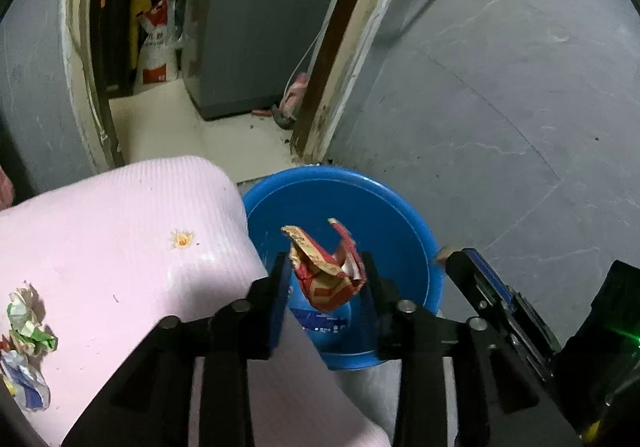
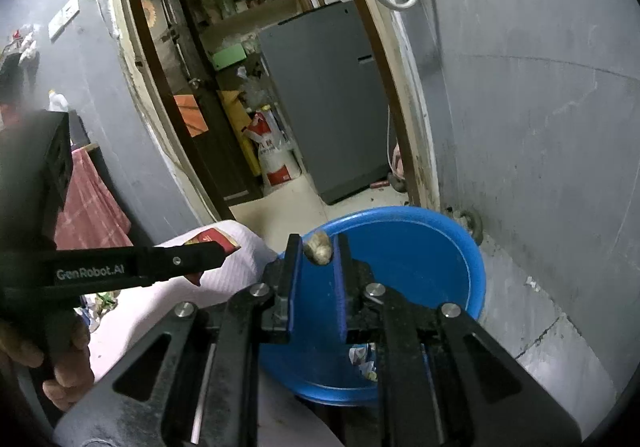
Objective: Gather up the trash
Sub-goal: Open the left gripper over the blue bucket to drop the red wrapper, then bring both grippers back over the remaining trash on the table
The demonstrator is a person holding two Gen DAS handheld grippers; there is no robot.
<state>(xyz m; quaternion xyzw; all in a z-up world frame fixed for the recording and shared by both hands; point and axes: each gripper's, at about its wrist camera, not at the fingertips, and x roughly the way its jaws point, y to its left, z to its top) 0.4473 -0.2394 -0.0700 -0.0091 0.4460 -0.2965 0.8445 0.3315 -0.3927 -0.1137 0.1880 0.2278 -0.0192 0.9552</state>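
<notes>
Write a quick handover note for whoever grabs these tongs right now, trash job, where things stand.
Left tongs: shut on a crumpled red wrapper, held over the blue basin.
Right tongs: shut on a small beige wad, also above the basin.
Done: some scraps already lie in the basin.
Left: drop both pieces in, then fetch the green-white wad and the blue-white wad from the pink mat.
</notes>
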